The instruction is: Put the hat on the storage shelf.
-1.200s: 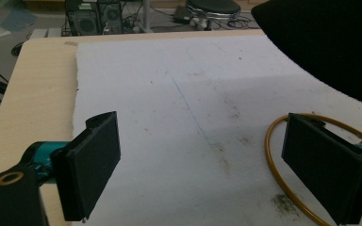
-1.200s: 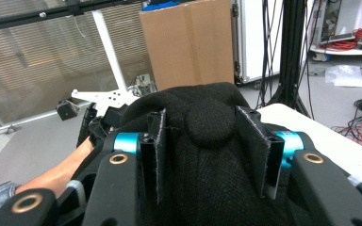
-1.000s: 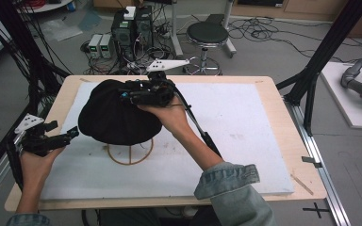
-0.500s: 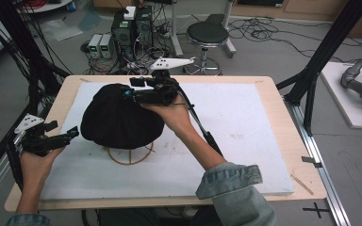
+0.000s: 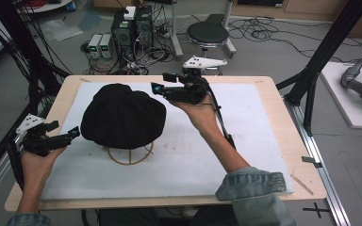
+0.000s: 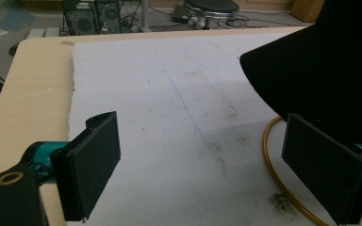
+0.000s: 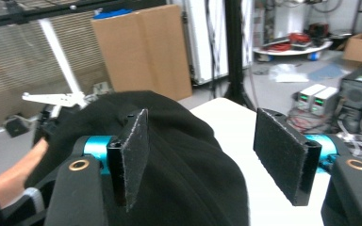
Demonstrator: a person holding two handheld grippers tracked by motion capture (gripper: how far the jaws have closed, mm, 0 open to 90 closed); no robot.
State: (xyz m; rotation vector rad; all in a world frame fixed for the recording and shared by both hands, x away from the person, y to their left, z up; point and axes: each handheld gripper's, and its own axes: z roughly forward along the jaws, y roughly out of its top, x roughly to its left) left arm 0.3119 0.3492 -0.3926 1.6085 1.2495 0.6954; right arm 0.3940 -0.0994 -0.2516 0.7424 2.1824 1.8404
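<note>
A plain black hat sits on a tan wire stand. The counter is pale wood under a white mat with grey smudges. The tongs' pads are black, their mounts teal.

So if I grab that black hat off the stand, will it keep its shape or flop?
The hat is probably floppy: it looks like soft cloth, draped and sagging over the wire stand. Likely light, since that thin stand carries it. The stand looks slim, so a sideways tug might tip it; lifting straight up seems safer.
</note>
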